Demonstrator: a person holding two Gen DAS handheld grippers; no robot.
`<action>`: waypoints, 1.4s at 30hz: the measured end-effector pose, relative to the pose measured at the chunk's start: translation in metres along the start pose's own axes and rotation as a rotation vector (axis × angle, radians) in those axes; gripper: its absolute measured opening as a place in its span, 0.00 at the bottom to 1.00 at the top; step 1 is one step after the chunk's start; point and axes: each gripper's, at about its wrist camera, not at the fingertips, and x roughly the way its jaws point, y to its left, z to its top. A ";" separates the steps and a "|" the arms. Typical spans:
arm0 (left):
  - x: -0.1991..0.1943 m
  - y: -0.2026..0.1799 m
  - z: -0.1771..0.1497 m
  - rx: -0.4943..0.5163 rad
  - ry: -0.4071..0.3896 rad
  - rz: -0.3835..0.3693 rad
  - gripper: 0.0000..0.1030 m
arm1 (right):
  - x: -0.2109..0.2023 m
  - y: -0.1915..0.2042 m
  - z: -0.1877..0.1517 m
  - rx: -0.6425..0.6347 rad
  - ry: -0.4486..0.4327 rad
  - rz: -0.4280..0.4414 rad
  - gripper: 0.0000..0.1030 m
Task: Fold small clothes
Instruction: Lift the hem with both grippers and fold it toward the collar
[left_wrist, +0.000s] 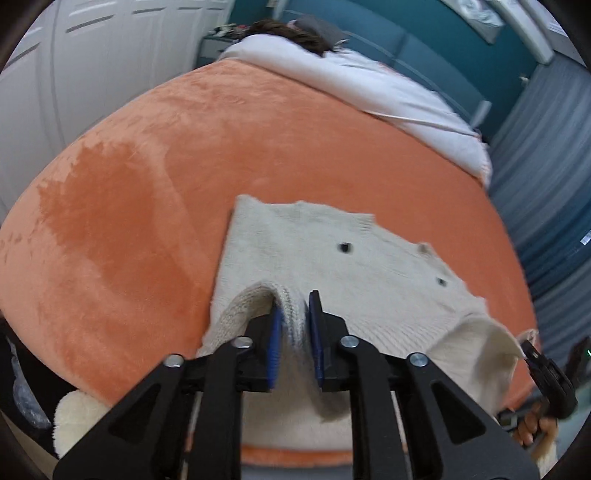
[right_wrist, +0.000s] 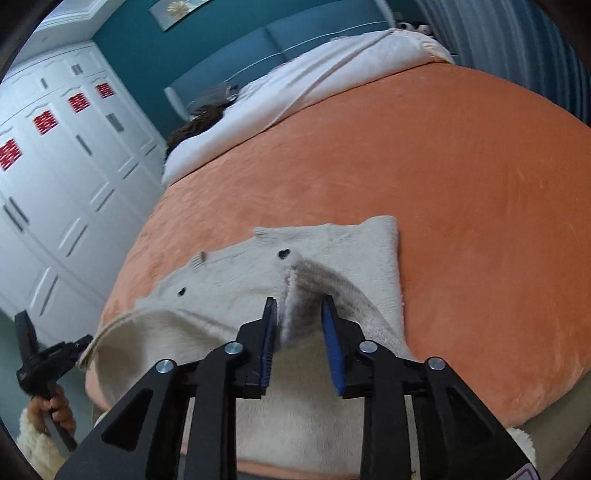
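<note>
1. Setting: a home bedroom.
2. Bed (left_wrist: 258, 122) covered by an orange plush blanket (right_wrist: 424, 192), white duvet (left_wrist: 369, 85) at the head end.
3. Teal padded headboard (right_wrist: 258, 48) against a teal wall.
4. White panelled wardrobe (right_wrist: 62, 166) alongside, red paper cutouts (right_wrist: 44, 123) on its doors.

A small cream knitted cardigan (left_wrist: 332, 266) lies on the orange bed cover (left_wrist: 147, 192), near its front edge, with its far part spread flat. Two dark buttons (left_wrist: 344, 247) show on its upper face, one farther in and one closer to the front edge. The near hem is lifted off the cover at two places, each raised into a ribbed fold, and the fleecy pale lining (right_wrist: 303, 417) hangs down over the front edge of the bed. Its far corner (right_wrist: 384, 225) lies squared and flat.
</note>
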 end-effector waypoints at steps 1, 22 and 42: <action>0.008 0.003 -0.004 -0.020 -0.004 0.029 0.28 | 0.003 -0.001 -0.005 0.027 -0.016 -0.016 0.32; 0.101 -0.002 0.006 0.125 0.129 -0.047 0.17 | 0.083 -0.009 -0.007 -0.111 0.116 -0.155 0.36; 0.050 -0.016 0.038 0.116 0.026 -0.160 0.07 | 0.062 -0.002 0.028 -0.140 0.115 -0.084 0.52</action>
